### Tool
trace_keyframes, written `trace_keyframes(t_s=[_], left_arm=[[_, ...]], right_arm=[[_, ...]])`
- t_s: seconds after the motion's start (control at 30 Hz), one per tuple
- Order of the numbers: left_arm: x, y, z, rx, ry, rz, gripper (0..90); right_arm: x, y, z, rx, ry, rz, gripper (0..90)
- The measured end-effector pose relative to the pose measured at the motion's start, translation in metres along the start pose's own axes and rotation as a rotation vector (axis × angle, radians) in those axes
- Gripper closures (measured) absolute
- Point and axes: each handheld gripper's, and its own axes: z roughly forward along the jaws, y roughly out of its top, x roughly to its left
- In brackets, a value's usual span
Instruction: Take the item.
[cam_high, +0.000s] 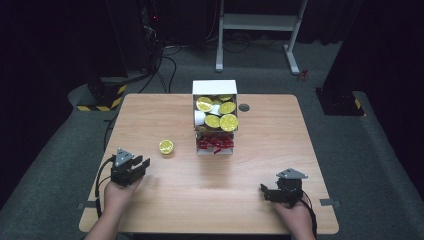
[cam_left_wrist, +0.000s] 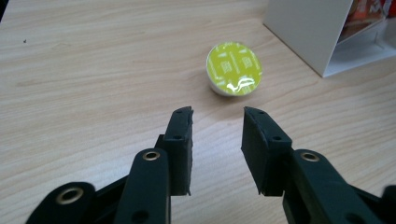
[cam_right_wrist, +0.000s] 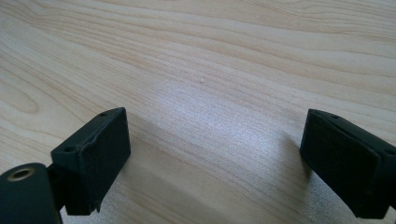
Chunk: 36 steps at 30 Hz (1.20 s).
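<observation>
Wood table (cam_high: 250, 175), dark room

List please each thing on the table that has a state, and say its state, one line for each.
left gripper: open, empty, pointing at the loose capsule
right gripper: open wide, empty, over bare table
loose yellow capsule: alone on the table, foil lid tilted toward the left gripper
white box: open, full of yellow capsules
red items: lying in the box's lower section
</observation>
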Motion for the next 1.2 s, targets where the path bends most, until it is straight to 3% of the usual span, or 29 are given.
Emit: trace_keyframes(t_s=[0.53, 0.87, 1.0, 1.2], left_arm=[[0.01, -0.02, -0.006, 0.042, -0.003, -0.006, 49.6], [0.021, -0.045, -0.014, 0.11, 0.009, -0.008, 35.7], [0.024, -0.054, -0.018, 0.144, 0.021, 0.019, 31.3], [0.035, -0.069, -0.025, 0.156, 0.044, 0.016, 21.5]], right_arm=[[0.0, 0.0, 0.0, 0.001, 0.0, 0.001, 8.5], [0.001, 0.0, 0.0, 0.002, -0.001, 0.007, 8.5], [0.001, 0.0, 0.0, 0.001, -0.001, 0.007, 8.5], [0.0, 0.0, 0.0, -0.002, -0.004, 0.008, 9.3]])
